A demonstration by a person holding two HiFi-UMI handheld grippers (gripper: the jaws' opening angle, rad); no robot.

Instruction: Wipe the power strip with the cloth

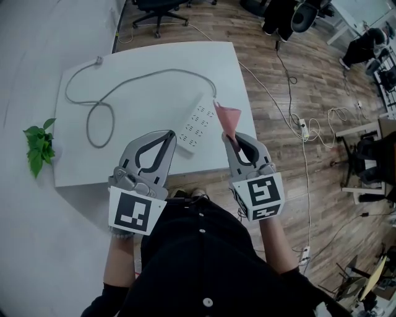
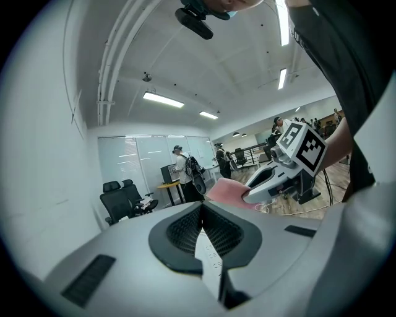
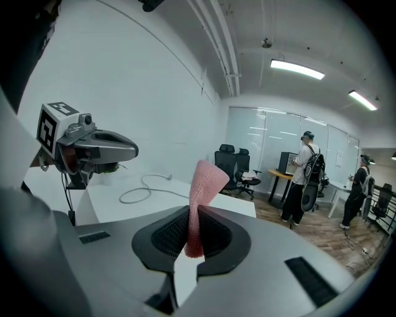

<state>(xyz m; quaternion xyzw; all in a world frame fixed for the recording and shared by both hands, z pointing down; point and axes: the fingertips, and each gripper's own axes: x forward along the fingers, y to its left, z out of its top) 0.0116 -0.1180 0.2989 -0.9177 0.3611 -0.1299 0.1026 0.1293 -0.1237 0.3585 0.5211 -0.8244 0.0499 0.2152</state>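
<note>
A white power strip (image 1: 197, 124) lies on the white table (image 1: 154, 68), near the front edge, and its grey cable (image 1: 99, 117) loops away to the left. My right gripper (image 1: 230, 137) is shut on a pink cloth (image 1: 227, 117), which sticks up from the jaws (image 3: 204, 182) just right of the strip. The left gripper (image 1: 169, 134) hovers at the strip's near left end, jaws together and empty (image 2: 202, 209). Both grippers are held above the table's front edge. In the left gripper view the right gripper (image 2: 272, 176) and the cloth (image 2: 224, 191) show ahead.
A green plant (image 1: 38, 145) sits left of the table. Office chairs (image 1: 158, 9) stand beyond the far edge. Loose cables and another power strip (image 1: 303, 127) lie on the wooden floor to the right. People stand far off (image 3: 306, 179).
</note>
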